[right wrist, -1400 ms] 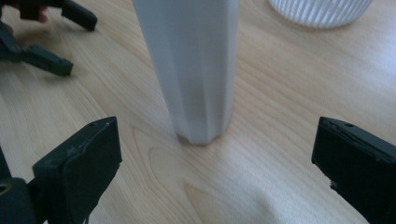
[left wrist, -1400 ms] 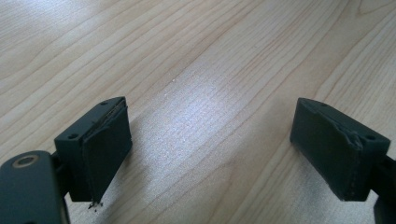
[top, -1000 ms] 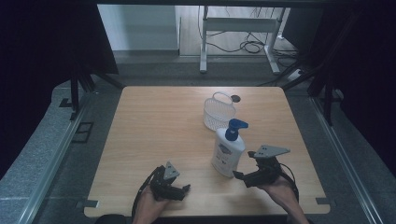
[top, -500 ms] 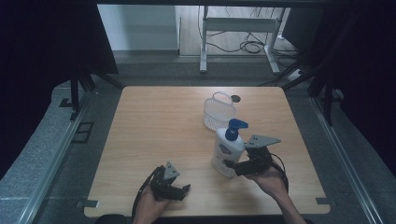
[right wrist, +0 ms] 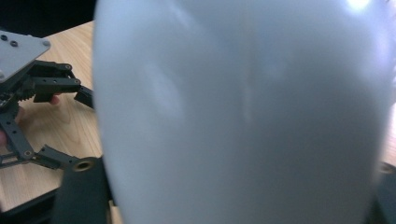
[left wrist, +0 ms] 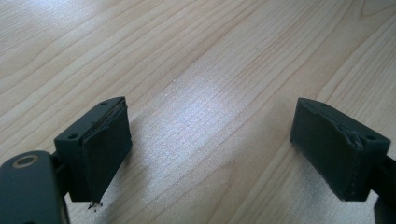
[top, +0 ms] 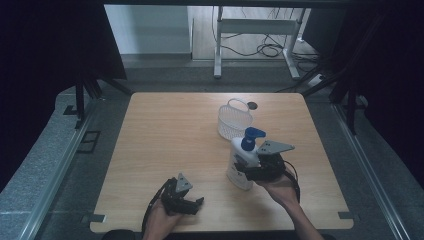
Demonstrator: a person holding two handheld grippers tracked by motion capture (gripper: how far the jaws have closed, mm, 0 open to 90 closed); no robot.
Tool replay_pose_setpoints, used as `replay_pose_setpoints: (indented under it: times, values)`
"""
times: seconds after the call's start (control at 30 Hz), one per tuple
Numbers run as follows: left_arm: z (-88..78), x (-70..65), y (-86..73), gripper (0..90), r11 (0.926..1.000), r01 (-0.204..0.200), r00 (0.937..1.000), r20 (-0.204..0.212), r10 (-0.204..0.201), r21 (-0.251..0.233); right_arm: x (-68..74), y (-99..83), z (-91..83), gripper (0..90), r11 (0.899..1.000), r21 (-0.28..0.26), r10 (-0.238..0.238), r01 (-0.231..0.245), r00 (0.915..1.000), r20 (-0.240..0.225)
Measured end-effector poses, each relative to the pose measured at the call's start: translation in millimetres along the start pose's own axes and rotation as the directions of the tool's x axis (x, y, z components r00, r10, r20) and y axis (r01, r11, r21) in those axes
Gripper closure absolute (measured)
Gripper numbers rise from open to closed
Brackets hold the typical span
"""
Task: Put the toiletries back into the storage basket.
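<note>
The white pump bottle [top: 243, 162] with its blue top stands upright near the table's [top: 165, 145] front right, just in front of the small white basket [top: 234, 121]. The right gripper [top: 252, 172] has just been closing, and its jaws now clamp the bottle's body (a white wall in its own view [right wrist: 243, 112]). The left gripper [top: 192, 204] rests at the front edge, jaws wide apart over bare wood.

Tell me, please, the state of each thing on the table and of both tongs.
Pump bottle: upright, on the table, clamped by the right tongs.
Right tongs: just closing, now shut on the bottle's body.
Left tongs: open, nothing between them.
Basket: upright, handle up, looks empty, standing behind the bottle.
</note>
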State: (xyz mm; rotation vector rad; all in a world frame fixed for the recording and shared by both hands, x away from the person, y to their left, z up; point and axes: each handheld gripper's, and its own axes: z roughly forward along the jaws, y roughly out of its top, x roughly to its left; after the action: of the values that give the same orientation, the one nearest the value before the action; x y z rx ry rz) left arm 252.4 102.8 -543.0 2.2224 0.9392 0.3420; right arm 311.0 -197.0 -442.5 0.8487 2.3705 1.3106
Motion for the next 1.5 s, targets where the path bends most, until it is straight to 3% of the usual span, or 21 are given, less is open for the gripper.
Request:
replay_pose_setpoints:
  times: [0.27, 0.5, 1.5]
  values:
    - [-0.1, 0.1, 0.1, 11.9, 1.0, -0.002, 1.0, -0.002, 0.002, 0.003, 1.2, 1.9, 0.3, 36.5, 1.0, 0.008, -0.03, 0.03, 0.9994, 0.017]
    - [0.1, -0.3, 0.1, 11.9, 1.0, 0.002, 1.0, -0.003, -0.002, 0.0, -4.4, 5.7, -0.3, 36.7, 1.0, 0.014, -0.024, 0.024, 0.9994, -0.024]
    - [0.3, -0.5, 0.1, 11.8, 1.0, 0.004, 1.0, -0.004, -0.004, -0.002, -37.4, 65.7, -7.8, 36.8, 0.996, -0.009, -0.09, 0.089, 0.9881, -0.125]
